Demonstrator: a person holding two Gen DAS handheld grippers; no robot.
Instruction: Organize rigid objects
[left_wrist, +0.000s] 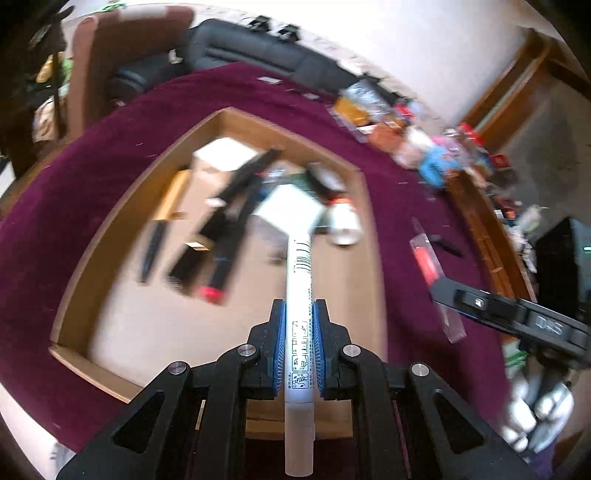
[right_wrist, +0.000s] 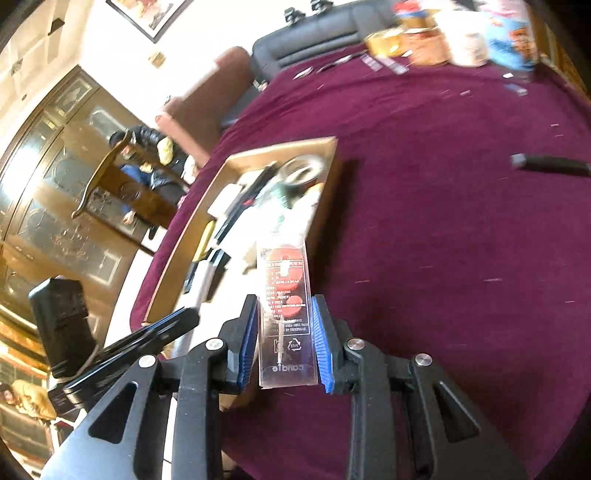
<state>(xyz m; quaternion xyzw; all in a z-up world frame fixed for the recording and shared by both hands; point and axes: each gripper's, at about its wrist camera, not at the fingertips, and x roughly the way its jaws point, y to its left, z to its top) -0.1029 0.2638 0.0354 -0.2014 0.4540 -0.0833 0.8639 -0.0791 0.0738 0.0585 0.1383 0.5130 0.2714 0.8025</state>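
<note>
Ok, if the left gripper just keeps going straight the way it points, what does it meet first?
Probably the white box in the wooden tray: the white marker clamped in the left gripper leads, its tip aimed right at that box. The picture is blurred and depth is unclear, so treat this as likely only.

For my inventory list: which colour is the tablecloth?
Dark maroon tablecloth; right wrist view shows it best.

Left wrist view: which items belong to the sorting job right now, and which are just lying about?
Job:
white marker clamped in left gripper
clear candle box clamped in right gripper
cardboard tray

Lying about:
black stick on the cloth
snack packets at the table's far edge
</note>
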